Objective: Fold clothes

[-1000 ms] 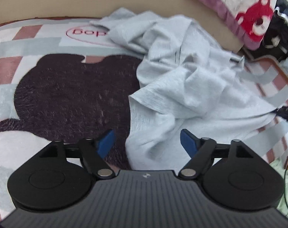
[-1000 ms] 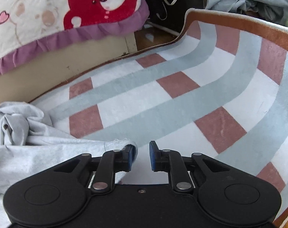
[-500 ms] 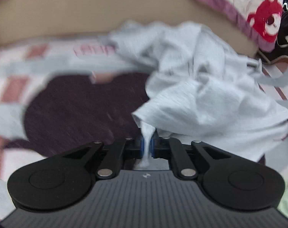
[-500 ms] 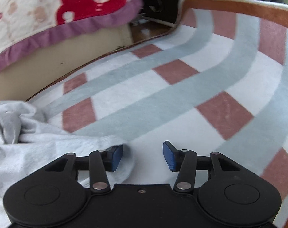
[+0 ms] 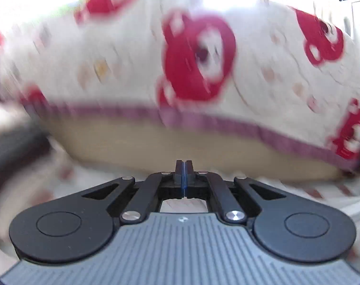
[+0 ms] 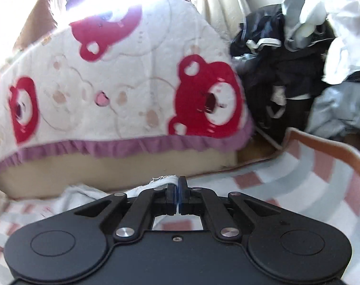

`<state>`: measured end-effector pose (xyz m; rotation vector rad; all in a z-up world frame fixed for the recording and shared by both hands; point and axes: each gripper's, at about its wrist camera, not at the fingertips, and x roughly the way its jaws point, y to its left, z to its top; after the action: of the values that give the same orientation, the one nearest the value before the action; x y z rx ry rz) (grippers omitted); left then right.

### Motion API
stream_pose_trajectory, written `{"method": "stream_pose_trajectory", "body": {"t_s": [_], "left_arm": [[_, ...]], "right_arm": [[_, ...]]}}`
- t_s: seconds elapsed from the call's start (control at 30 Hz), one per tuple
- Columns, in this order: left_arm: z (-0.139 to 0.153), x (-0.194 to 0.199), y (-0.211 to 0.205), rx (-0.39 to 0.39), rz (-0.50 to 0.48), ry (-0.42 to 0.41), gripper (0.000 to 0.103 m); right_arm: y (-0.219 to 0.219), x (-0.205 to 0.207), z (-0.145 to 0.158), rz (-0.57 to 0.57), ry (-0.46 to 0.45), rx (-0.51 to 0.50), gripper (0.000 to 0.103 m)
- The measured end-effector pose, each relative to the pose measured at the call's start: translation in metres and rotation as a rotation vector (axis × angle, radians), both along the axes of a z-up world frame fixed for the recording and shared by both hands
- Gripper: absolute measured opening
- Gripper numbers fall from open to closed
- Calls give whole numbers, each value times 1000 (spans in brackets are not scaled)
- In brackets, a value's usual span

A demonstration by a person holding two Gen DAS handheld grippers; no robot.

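Grippers raised over a striped rug: we see the black left gripper (image 5: 184,166) with its jaws pressed together, having just closed; the left wrist view is heavily blurred, and we cannot tell whether any cloth is caught between the pads. The black right gripper (image 6: 179,182) also has its jaws together after just closing, and the frayed white edge of the light grey cotton garment (image 6: 164,181) lies against the left side of its fingertips, though we cannot tell whether the pads actually pinch it. More of that garment drapes below and to the left of the right gripper, over the grey, white and brick-red striped rug (image 6: 306,185). Ahead of both grippers hangs a cream plush blanket with red bear faces and a purple frill (image 6: 137,90). To its right, we see a heap of dark and white clothes (image 6: 299,47).
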<state>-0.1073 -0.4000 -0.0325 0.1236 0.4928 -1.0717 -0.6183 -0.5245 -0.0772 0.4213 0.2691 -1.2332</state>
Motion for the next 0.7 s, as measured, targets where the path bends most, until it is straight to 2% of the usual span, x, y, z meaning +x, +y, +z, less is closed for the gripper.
{"method": "stream_pose_trajectory", "body": {"t_s": [0.07,0.1,0.13,0.2,0.3,0.4,0.47,0.53,0.6,0.63,0.7], "left_arm": [[-22,4,-4,62,-74,74,9],[-37,2,-8,97,-121,97,20],[-51,0,-12,131,-171,109,37],[-80,-9,-22,198,-270,115,49],[-116,-28,-37,314,-413,69,53],[-141,-45,-41,385,-518,-29,62],[-152,-52,-42,420,-567,-103,63],[-158,-54,-42,430,-593,-146,68],[-161,-52,-45,428,-570,-208,72],[-164,-49,-49,430,-572,-203,76],[-168,-43,-59,436,-591,-159,77]], "right_arm": [[1,2,-18,-47,59,49,1],[-1,2,-26,-64,68,79,1],[-2,1,-34,-81,61,102,2],[-2,0,-48,-115,58,131,2],[-8,-2,-61,-155,115,161,1],[-18,-7,-68,-181,148,174,1],[-23,-5,-70,-174,153,184,1],[-25,-2,-72,-161,163,186,1],[-24,4,-75,-145,178,178,1],[-24,5,-77,-140,183,179,1],[-24,8,-81,-129,194,180,1]]}}
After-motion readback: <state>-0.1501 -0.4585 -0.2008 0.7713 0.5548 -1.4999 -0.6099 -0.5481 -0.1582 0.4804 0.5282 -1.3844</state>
